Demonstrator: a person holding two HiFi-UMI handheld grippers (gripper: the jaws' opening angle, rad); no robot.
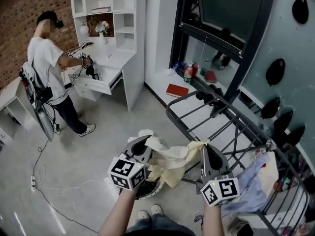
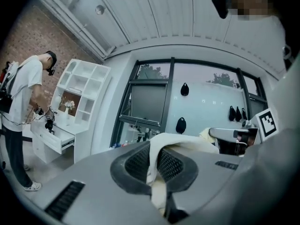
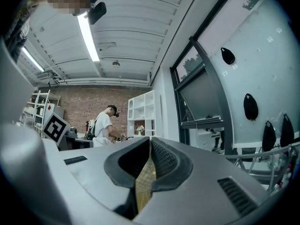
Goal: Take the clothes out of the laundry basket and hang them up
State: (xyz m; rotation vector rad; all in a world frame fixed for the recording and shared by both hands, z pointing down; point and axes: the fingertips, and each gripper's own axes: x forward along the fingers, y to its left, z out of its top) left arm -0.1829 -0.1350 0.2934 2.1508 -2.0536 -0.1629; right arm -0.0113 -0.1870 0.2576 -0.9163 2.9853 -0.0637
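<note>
I am clamping my left tongs [image 2: 155, 159] and my right tongs [image 3: 149, 161] shut on one cream cloth [image 1: 173, 157], which is hanging slack between them. The basket [image 1: 151, 190] is sitting just under my left tongs. The rack [image 1: 221, 113] is standing just beyond my right tongs.

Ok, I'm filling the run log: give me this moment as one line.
left gripper: shut on cream garment | right gripper: shut on cream garment | cream garment: spans both | drying rack: at right
</note>
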